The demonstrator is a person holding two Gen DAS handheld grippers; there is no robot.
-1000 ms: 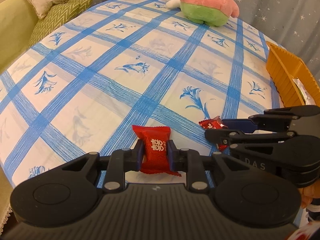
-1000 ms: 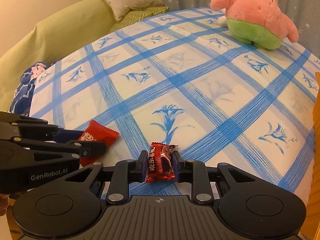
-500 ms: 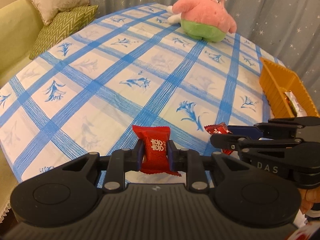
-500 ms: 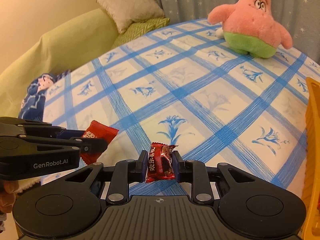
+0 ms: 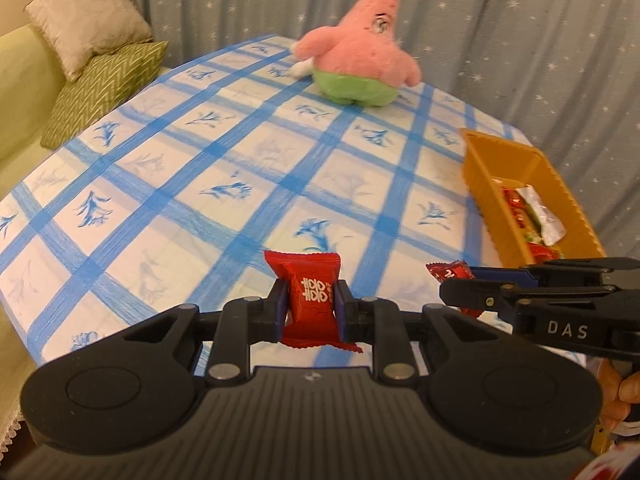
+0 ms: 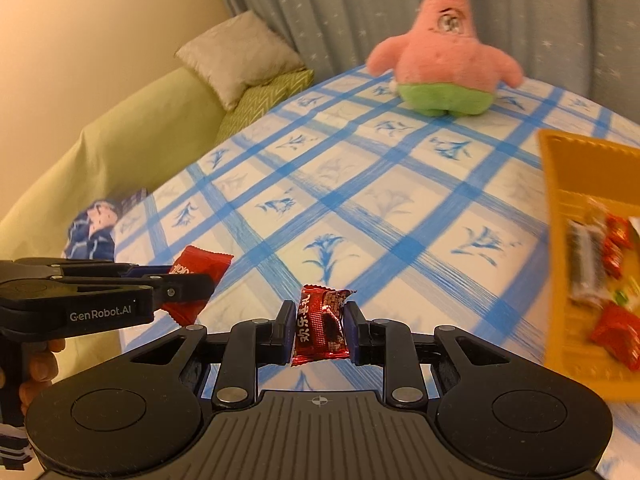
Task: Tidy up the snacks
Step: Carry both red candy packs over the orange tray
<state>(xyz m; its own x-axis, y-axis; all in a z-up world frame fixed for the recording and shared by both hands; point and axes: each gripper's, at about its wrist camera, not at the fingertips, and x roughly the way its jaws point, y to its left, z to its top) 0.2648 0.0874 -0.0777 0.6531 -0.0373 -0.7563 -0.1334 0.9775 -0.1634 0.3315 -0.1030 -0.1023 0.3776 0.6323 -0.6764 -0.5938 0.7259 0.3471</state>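
Left of the orange tray point(image 5: 476, 160), in my left wrist view, my left gripper point(image 5: 310, 308) is clamped on a red candy point(image 5: 310, 300), lifted clear of the tablecloth point(image 5: 200, 168) for carrying. From my right wrist view, my right gripper point(image 6: 319, 330) pinches a dark red candy point(image 6: 320, 326) just left of the tray, which holds other snacks, likely its destination.

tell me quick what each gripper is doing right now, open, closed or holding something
Left gripper: closed on the bright red candy packet.
Right gripper: closed on the dark red candy packet.
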